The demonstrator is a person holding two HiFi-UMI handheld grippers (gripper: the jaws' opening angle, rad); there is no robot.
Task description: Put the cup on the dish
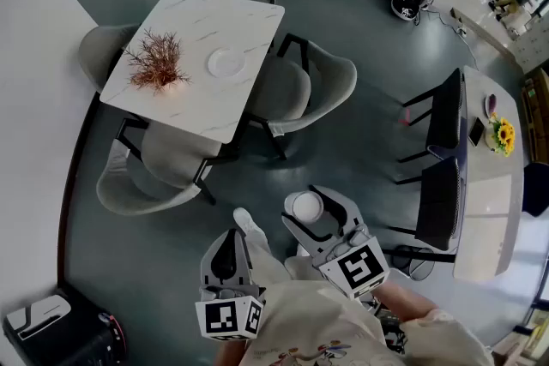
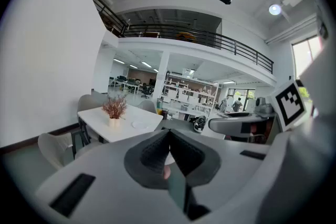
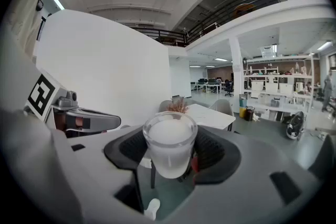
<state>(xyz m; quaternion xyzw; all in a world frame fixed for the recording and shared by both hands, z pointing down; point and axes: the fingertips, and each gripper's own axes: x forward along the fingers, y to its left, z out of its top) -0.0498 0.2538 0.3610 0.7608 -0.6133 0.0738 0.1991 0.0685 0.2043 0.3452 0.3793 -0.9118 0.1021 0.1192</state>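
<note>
Crowding the dish (image 1: 227,62) table (image 1: 193,17): grey chairs (image 1: 324,77)

Open-plan office: shelving (image 2: 184,96), mezzanine railing (image 2: 210,36), white table (image 1: 214,17) with chairs (image 1: 326,77).

White table (image 1: 202,30): the top lies open around the dish (image 1: 226,62). A dried plant (image 1: 157,60) stands toward the table's left end, well apart from the dish. 4 chairs ring the table (1 per side). The right chair (image 1: 330,73) and the near chair (image 1: 129,184) obstruct those edges. Open floor (image 1: 352,159) lies right of the table.
</note>
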